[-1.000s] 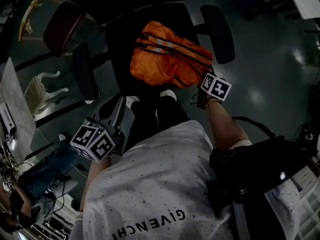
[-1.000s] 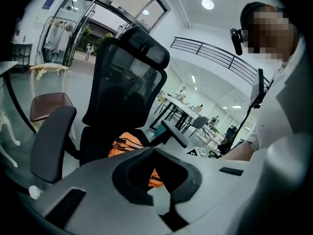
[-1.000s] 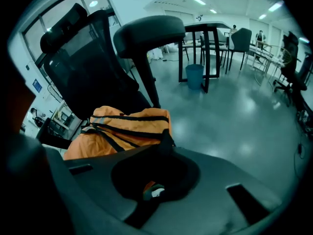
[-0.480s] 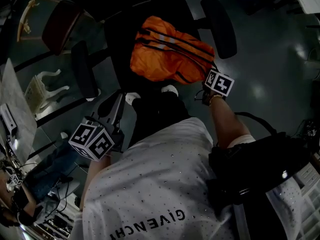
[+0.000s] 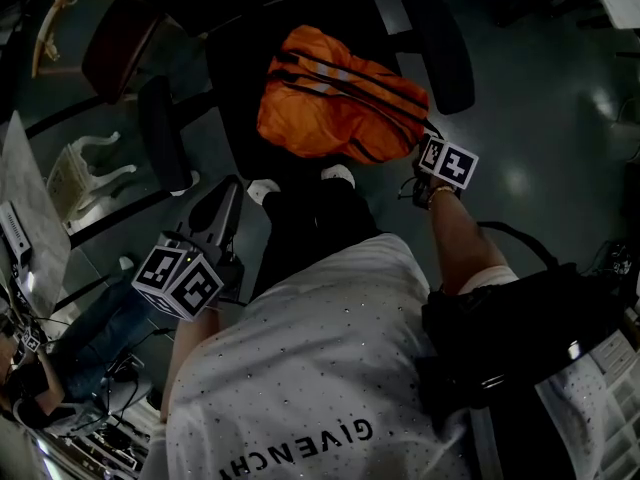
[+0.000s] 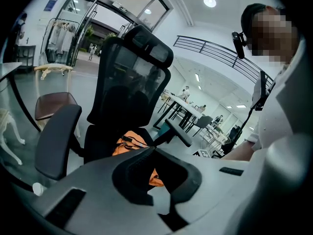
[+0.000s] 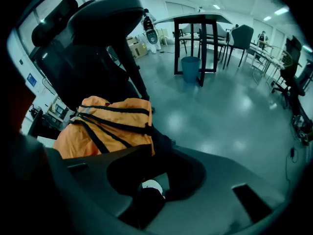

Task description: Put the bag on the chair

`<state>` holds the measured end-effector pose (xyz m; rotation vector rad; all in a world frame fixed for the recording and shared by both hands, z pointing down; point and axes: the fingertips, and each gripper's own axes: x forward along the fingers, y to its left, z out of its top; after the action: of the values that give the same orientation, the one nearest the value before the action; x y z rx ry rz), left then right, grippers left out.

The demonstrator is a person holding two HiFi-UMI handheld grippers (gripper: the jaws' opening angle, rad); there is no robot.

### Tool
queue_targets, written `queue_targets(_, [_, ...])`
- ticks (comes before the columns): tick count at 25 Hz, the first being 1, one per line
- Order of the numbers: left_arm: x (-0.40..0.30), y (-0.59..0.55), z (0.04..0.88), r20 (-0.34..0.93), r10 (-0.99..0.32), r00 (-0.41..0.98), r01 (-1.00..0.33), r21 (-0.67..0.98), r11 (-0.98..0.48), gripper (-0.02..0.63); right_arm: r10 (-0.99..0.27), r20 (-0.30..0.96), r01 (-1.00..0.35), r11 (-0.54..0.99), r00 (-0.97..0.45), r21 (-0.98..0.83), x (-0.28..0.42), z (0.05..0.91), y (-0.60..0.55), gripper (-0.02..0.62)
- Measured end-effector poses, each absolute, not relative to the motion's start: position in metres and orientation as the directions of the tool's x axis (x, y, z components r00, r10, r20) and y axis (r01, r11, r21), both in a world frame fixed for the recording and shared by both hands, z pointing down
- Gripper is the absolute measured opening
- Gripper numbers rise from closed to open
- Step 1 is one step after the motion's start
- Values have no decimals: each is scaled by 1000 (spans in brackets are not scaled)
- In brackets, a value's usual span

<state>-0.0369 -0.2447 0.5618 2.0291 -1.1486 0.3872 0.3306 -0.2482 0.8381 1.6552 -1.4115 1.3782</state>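
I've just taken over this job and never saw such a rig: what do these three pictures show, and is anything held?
No robot here: a person carries a claw in each hand. The head view looks down from a camera on their head; the other two cameras ride on the claws. The orange bag lies on the seat of the black office chair. The right claw is at the bag's edge; its jaws have just been opening and stand slightly apart, nothing pinched between them. The left claw hangs beside the chair, tips together, empty.
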Motion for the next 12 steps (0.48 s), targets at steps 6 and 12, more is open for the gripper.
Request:
queue_targets(6, [-41,-239,565,594,-591,546,-831,471,-295,-5,-486,849,-859,-323,-208,-396,315,833,-258,140])
queue_targets(12, [-35,-240,561,572,-583,577,-809,496,-315,-5,-537,811,-807,-360,-230,-468,311,823,-257,218])
